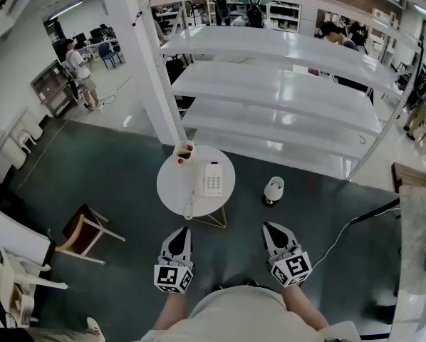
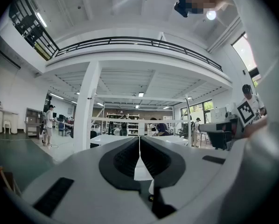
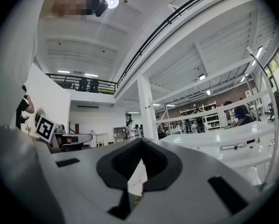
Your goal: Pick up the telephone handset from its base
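A white telephone [image 1: 212,179] with a keypad lies on a small round white table [image 1: 172,189] in the head view. Its handset [image 1: 198,182] rests along the base's left side, with the cord hanging toward the table's near edge. My left gripper [image 1: 179,234] and right gripper [image 1: 271,228] hover low, close to my body and short of the table, touching nothing. Both point level. In the left gripper view the jaws of the left gripper [image 2: 139,146] meet with nothing between them. The right gripper [image 3: 140,148] looks the same in its own view. Neither gripper view shows the telephone.
A small container [image 1: 184,152] with red bits stands at the table's far edge. A white lamp-like object [image 1: 273,189] sits on the dark floor to the right. A wooden chair [image 1: 85,234] stands at the left, white shelving [image 1: 277,84] and a pillar [image 1: 146,63] behind the table.
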{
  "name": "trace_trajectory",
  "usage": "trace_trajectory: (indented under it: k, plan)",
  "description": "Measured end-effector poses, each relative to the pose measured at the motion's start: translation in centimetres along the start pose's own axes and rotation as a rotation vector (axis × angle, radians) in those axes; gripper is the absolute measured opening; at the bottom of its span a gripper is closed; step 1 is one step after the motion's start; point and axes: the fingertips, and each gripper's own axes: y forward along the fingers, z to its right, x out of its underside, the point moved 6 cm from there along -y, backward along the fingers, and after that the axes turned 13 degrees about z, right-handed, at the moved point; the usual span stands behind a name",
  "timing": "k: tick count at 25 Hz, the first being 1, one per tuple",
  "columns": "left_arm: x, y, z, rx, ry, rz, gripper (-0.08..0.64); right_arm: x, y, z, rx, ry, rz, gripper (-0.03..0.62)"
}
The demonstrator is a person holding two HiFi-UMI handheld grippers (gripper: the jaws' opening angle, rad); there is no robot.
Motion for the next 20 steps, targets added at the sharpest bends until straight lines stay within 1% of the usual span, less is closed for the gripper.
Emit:
trace_trajectory:
  k: [12, 16, 20]
  plan:
    - [0.0, 0.2, 2.2, -0.023, 0.002, -0.008, 0.021, -0.3, -1.2, 1.9, 0.001, 0.007, -0.003, 0.008]
    - [-0.2, 0.2, 2.8, -0.069, -0.019, 0.0, 0.021, -0.5, -1.7, 2.7, -0.009, -0.027, -0.011, 0.008]
    - [-0.2, 0.3, 3.6, -0.105, -0.034, 0.019, 0.021, -0.6, -2.3, 3.7, -0.03, -0.03, -0.011, 0.008]
